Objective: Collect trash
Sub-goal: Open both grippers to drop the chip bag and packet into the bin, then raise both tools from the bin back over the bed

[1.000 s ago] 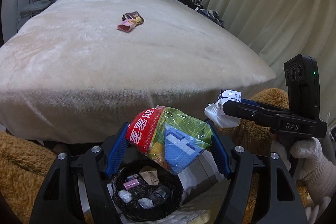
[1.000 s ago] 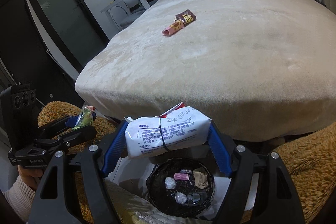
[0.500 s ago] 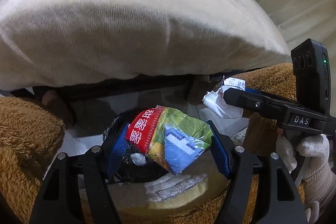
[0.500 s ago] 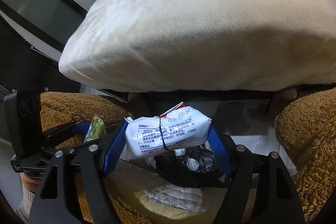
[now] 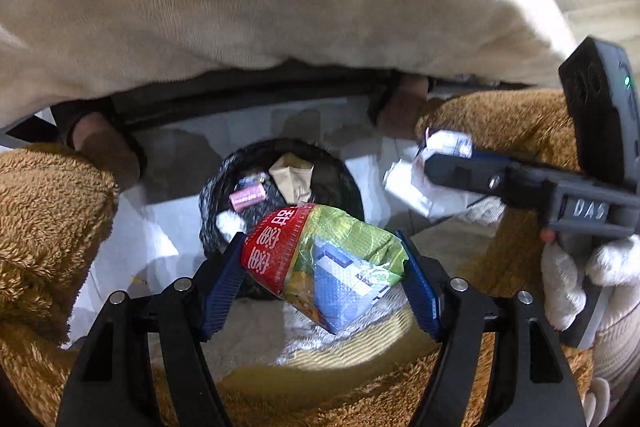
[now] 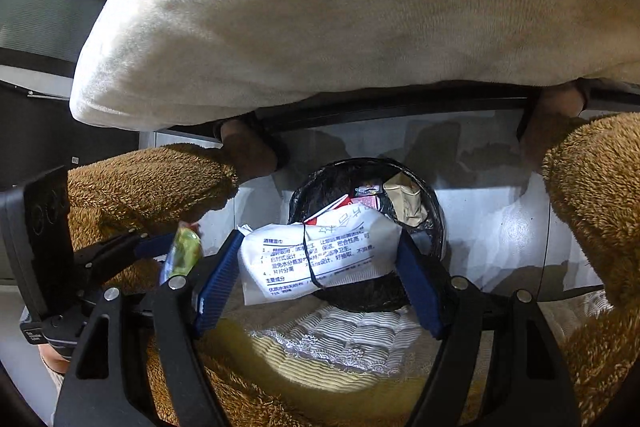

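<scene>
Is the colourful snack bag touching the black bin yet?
Cannot tell. In the left wrist view the snack bag, pinched in the left gripper, overlaps the bin rim, but no gap or contact shows plainly.

The right hand-held gripper [image 5: 436,171], seen from the left wrist camera, bears the raised letters "DAS" on its dark body. The snack bag [image 5: 324,263] has large white Chinese characters on its red band, too distorted to read with certainty. The white packet [image 6: 320,255] carries black Chinese print in numbered lines; its heading seems to read "酒精湿巾".
</scene>
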### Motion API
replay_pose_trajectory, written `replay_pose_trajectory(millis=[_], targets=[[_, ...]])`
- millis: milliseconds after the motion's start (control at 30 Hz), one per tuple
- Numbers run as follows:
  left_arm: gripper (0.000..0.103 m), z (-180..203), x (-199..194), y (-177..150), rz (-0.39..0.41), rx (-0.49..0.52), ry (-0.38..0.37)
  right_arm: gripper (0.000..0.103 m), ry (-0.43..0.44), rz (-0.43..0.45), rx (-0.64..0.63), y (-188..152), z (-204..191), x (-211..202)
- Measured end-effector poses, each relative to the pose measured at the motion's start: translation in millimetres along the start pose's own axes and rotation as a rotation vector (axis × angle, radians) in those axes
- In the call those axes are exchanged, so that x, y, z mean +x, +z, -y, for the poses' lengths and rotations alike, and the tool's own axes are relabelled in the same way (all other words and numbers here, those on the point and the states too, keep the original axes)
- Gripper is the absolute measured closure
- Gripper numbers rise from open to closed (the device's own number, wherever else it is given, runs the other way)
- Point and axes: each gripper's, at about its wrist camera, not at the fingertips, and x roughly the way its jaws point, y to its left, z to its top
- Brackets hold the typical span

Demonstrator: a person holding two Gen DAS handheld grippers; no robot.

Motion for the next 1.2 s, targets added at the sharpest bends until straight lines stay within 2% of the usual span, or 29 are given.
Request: replay_pose_trajectory(millis=[67, 133, 333, 767, 967, 1100, 1200], targets=[[0.026, -1, 1, -1, -0.005, -0.006, 0.008, 0.025, 0.018, -0.015, 0.013, -1, 2, 2], [0.018, 1, 1, 0, -0.006, -0.006, 0.014, 0.016, 0.045, -0.028, 0.021, -2, 3, 5], [0.017, 1, 2, 0, -0.001, 0.001, 0.022, 0.015, 0.048, -0.012, 0.035, -2, 6, 2], [0.017, 1, -11, 3, 0.069, 0.003, 0.014, 0.015, 0.077, 0.025, 0.019, -4, 4, -9], [0.017, 8, -37, 1, 0.196, 0.036, 0.027, 0.015, 0.149, 0.138, -0.054, -6, -8, -35], [0.017, 10, -65, 2, 0.331, 0.063, 0.015, 0.015, 0.189, 0.260, -0.138, -7, -20, -66], [0.017, 13, -87, 4, 0.438, 0.087, 0.010, 0.015, 0.183, 0.365, -0.213, -8, -29, -91]])
